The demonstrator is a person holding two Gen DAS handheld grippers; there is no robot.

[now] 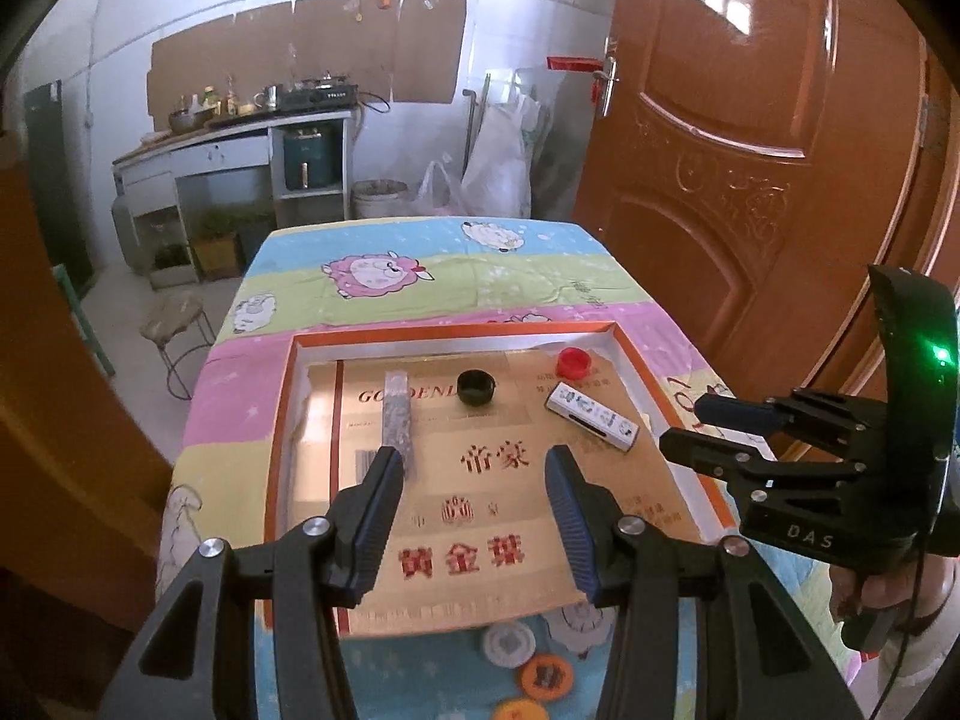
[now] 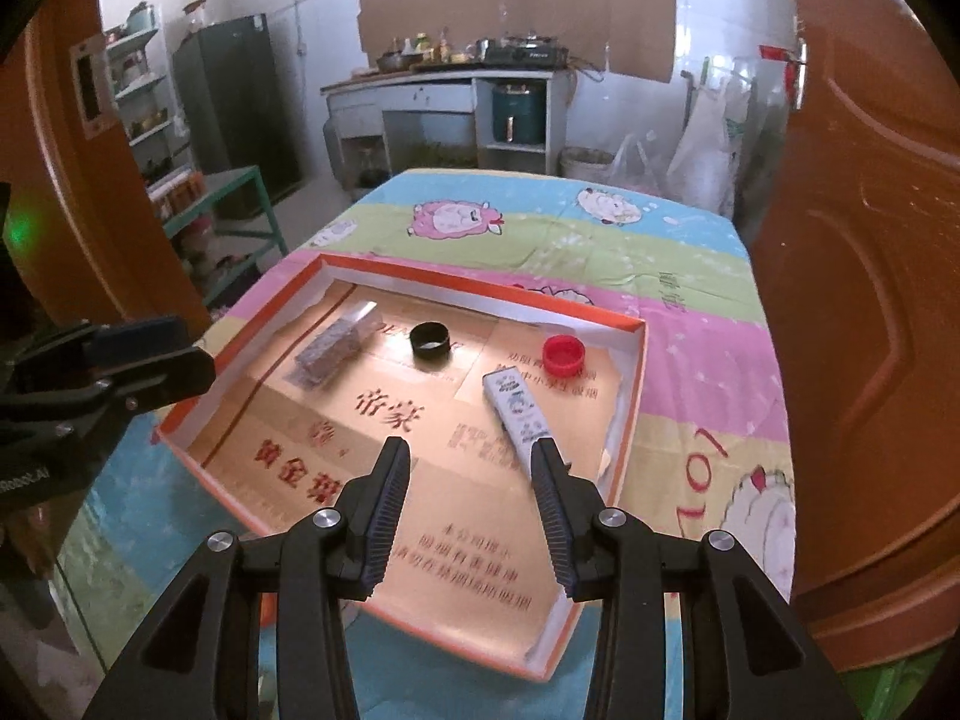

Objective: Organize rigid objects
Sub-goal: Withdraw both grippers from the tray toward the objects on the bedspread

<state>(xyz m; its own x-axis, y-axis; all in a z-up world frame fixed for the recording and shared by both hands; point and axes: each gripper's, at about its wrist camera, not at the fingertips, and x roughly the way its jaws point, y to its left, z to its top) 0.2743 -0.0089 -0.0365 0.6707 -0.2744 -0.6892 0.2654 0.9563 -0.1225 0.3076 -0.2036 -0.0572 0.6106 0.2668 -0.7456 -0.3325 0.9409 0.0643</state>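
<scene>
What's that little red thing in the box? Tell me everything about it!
The red cap is a small round bottle cap, plastic by its look, with a ridged side. It lies on the gold printed sheet lining the orange-rimmed box, near the far right corner. Which way up it lies is hard to tell. Nothing touches it: the white remote lies just in front and the black cap off to its left. Neither gripper is near it.

Four things are lying apart inside the shallow orange-rimmed box: a grey speckled bar in clear wrap at ten o'clock, a black cap at twelve, a red cap at one, and a white patterned remote lying flat at three.
</scene>
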